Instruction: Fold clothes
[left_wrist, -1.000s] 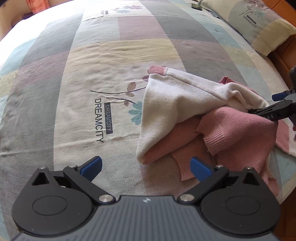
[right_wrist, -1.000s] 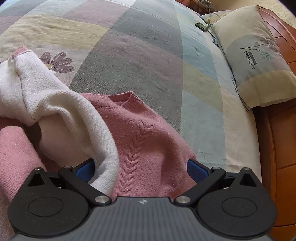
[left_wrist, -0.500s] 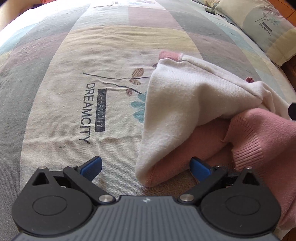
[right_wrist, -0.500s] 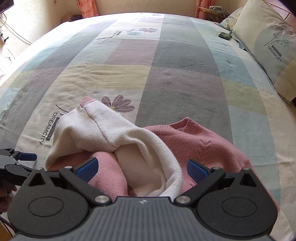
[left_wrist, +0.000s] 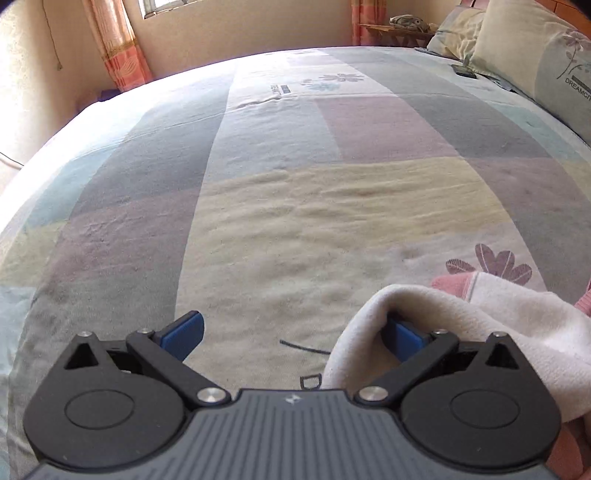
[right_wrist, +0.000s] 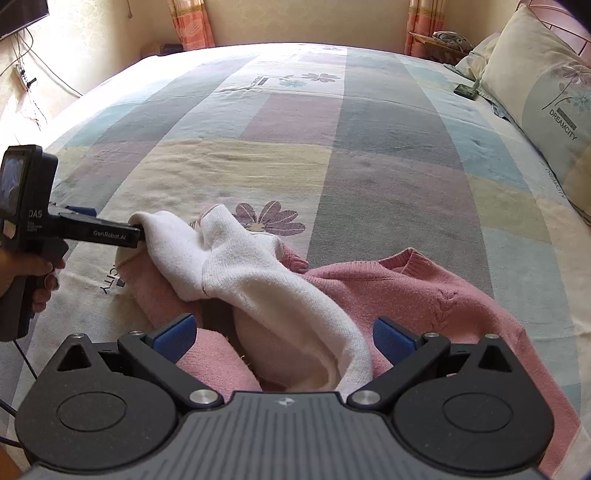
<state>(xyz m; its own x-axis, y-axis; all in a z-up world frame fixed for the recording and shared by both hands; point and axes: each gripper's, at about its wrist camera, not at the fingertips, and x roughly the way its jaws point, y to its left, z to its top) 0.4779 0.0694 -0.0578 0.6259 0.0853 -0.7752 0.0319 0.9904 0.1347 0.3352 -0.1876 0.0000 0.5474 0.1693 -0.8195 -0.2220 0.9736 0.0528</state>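
left gripper (left_wrist: 291, 334) fingers wide—white fleecy garment (right_wrist: 236, 258) draped on its right finger; right gripper (right_wrist: 282, 338) wide, straddling the hem.

The left tool (left_wrist: 293, 334) has moved in — the white sweater (left_wrist: 509, 325) now drapes over its 3 o'clock finger (left_wrist: 404, 338), edge lifted.

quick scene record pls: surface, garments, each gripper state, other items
surface: bed with patchwork sheet
garments: white garment draped over pink sweater
left gripper: open, white cloth hooked over one finger, lifting it
right gripper: open, white garment and sweater between fingers, not clamped
other: pillow; small dark object beside it
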